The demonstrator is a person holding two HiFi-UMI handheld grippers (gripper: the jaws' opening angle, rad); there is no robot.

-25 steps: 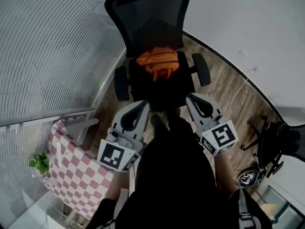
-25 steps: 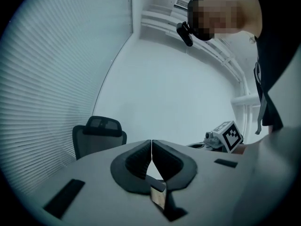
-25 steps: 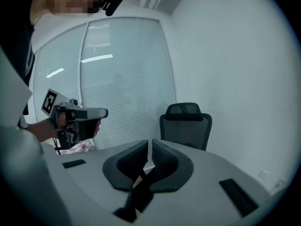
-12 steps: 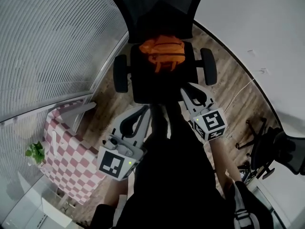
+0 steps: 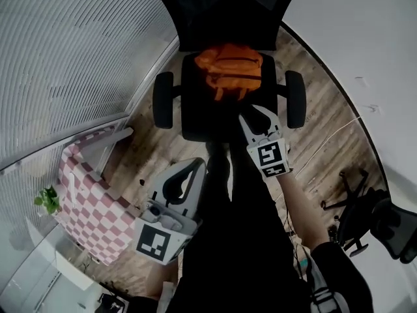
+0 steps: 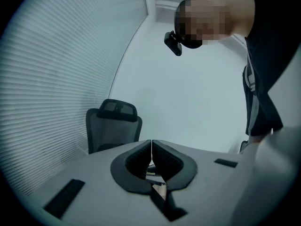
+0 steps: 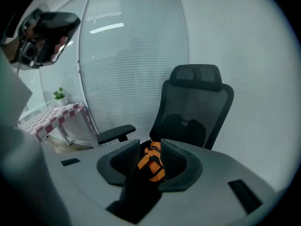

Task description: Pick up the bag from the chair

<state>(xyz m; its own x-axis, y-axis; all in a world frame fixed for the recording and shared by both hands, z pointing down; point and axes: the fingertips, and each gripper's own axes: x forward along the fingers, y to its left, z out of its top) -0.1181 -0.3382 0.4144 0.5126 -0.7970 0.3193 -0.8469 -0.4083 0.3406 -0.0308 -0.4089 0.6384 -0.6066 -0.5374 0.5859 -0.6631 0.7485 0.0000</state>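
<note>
An orange bag (image 5: pixel 229 67) lies on the seat of a black mesh office chair (image 5: pixel 195 109). My right gripper (image 5: pixel 259 113) reaches over the seat's front right corner. It is open, its tips just short of the bag. In the right gripper view the bag (image 7: pixel 151 161) shows through the gap between the open jaws of the right gripper (image 7: pixel 150 144), with the chair back (image 7: pixel 195 107) behind. My left gripper (image 5: pixel 192 167) hangs back by my body, shut and empty. In the left gripper view its jaws (image 6: pixel 151 142) meet, and the chair (image 6: pixel 113 126) stands beyond them.
A pink-and-white checked table (image 5: pixel 91 201) with a small plant (image 5: pixel 47 201) stands at the left, by a wall of blinds (image 5: pixel 65 51). A second dark chair (image 5: pixel 368 217) is at the right. A white cable (image 5: pixel 329 139) runs across the wooden floor. The chair's armrests (image 5: pixel 163 100) flank the seat.
The right gripper has gone forward to the chair seat and close to the bag. The left gripper has dropped back towards my body. The chair has come closer.
</note>
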